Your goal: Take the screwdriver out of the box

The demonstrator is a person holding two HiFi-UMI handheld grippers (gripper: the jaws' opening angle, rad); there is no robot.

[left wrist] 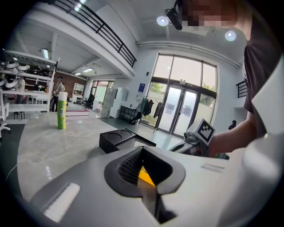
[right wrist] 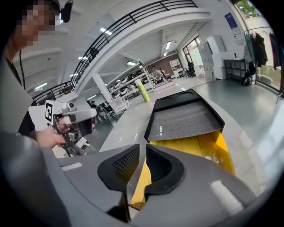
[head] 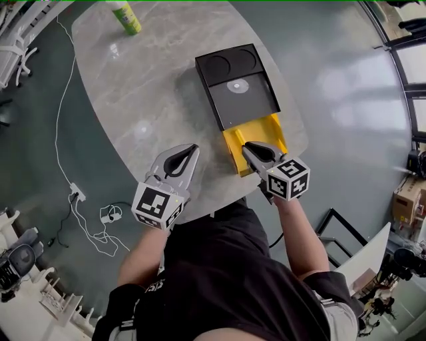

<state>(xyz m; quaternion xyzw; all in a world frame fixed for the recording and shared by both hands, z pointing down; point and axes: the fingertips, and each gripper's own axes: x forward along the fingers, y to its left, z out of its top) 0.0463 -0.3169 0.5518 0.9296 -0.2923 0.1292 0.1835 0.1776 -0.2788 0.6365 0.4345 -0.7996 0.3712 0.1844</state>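
A black box's yellow drawer lay open on a grey marble desk. The right gripper, fingers slightly parted and empty, pointed into it, probably seeking the hidden screwdriver. The left gripper's fingers met, empty.

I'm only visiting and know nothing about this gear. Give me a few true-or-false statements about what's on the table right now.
1. The yellow tray sticks out of the black box towards the person. True.
2. The green bottle touches the box. False: it stands well apart, near the table's far edge.
3. The right gripper holds a screwdriver. False: its jaws are slightly apart and grip nothing; no screwdriver shows.
4. The left gripper is over the table, left of the tray. True.
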